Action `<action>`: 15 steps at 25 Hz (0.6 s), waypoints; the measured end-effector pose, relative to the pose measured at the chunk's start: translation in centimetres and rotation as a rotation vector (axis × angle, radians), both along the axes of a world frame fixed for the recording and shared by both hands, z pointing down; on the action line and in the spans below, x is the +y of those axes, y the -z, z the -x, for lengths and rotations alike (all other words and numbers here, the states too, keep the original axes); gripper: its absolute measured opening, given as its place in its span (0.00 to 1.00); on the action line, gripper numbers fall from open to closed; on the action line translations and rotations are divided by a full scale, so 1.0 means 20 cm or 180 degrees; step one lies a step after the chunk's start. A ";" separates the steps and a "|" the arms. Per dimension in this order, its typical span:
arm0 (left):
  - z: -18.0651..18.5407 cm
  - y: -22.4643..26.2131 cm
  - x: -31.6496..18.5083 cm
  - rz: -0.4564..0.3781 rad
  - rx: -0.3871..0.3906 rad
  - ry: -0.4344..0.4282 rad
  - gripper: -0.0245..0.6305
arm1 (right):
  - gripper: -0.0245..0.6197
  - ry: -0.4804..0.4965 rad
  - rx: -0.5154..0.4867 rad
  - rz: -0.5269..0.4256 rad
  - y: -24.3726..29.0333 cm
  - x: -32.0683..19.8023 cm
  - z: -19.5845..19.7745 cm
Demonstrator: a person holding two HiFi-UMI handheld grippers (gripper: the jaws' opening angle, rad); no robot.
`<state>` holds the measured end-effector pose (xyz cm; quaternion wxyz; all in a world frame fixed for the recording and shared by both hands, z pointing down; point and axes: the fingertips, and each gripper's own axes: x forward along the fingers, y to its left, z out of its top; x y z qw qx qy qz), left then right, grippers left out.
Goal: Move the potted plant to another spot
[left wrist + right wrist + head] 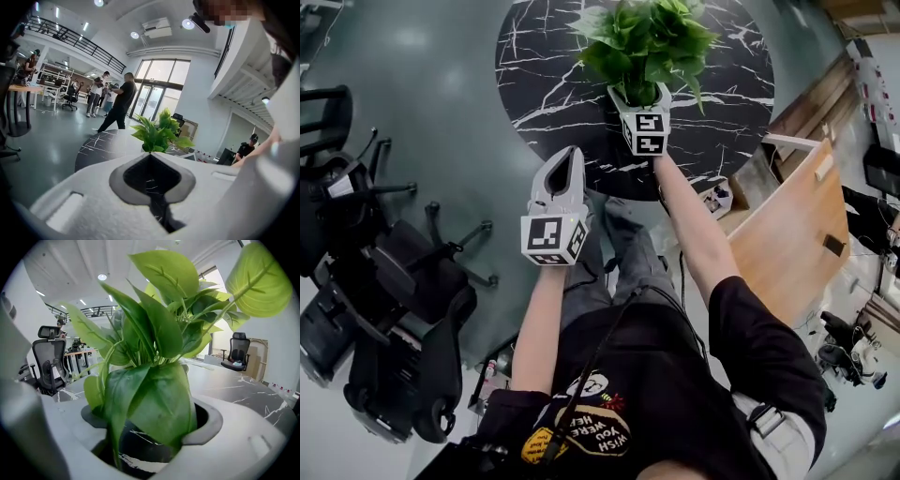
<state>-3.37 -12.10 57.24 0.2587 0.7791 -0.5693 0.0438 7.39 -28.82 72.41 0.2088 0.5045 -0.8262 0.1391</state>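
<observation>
Fingers [209, 423] of the right gripper [145, 425] stand apart and released around the lower leaves of the potted plant [647, 42]. A dark gap shows between one pad and the foliage. The leaves hide the pot. Fingers [190, 185] of the left gripper [569, 155] are clenched together on nothing.

The plant stands upright on the round black table [544, 56] with white marble veins, inside its near half rather than at the rim. Its long axis runs straight up from the tabletop, with the crown toward the ceiling and so facing the head camera. Stems rise together and the green leaves fan out to all sides. One broad leaf droops toward the right gripper's camera.

The left gripper hangs over the table's near edge, to the left of the plant and apart from it. Black office chairs [403, 281] stand off the table's left side, and a wooden desk [787, 225] off its right.

The person's dark T-shirt [600, 422] carries print reading "WISH YOU WERE"; the last word is partly covered. Each marker cube [553, 239] bears black-and-white squares only.
</observation>
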 end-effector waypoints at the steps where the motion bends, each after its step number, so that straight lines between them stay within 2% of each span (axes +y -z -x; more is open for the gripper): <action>1: 0.01 0.00 -0.01 -0.0004 0.0005 0.0014 0.04 | 0.67 0.0003 0.0004 -0.0011 0.00 -0.01 0.01; 4: 0.04 -0.01 -0.02 0.0005 0.0023 0.0053 0.04 | 0.68 0.0045 0.0044 0.0034 -0.03 -0.02 0.03; 8: 0.07 -0.03 -0.03 0.0032 0.0042 0.0086 0.04 | 0.74 0.0130 0.0024 0.0191 -0.08 -0.05 0.04; 15: 0.10 -0.06 -0.05 0.0071 0.0057 0.0112 0.04 | 0.71 0.0178 0.0136 0.0195 -0.09 -0.12 0.08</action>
